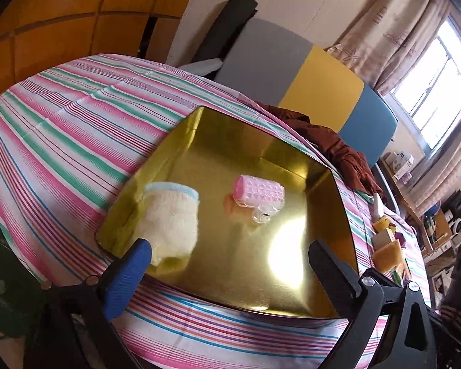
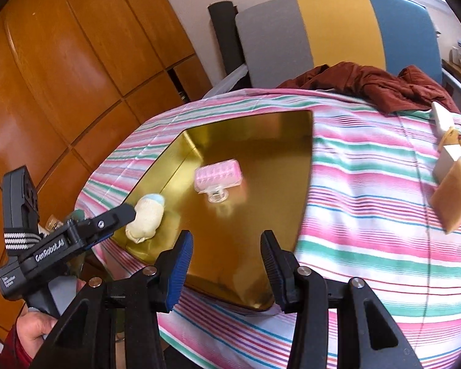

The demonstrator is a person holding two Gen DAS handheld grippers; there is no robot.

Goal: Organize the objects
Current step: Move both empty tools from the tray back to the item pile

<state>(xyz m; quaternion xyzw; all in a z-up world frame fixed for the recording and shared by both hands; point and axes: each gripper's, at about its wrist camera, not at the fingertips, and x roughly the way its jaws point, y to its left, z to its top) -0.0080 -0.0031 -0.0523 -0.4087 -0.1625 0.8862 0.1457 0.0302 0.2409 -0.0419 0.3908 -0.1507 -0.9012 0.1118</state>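
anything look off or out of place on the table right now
Mostly tidy: the cream mitt and pink hair roller lie in the gold tray. What stands out is a dark red garment crumpled at the table's far edge, and small boxes lying tilted on the striped cloth outside the tray.

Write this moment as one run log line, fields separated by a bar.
left gripper: open, empty | right gripper: open, empty | gold tray: holds cream mitt and pink hair roller | sponges: on striped cloth

Both grippers are built of black plastic, with ribbed blue pads and silver screws. The left gripper (image 2: 120, 215) is marked "GenRobot.AI" in white, and a black-and-white striped strap (image 2: 21, 240) is wrapped round it. A red sleeve (image 2: 12, 350) is worn.
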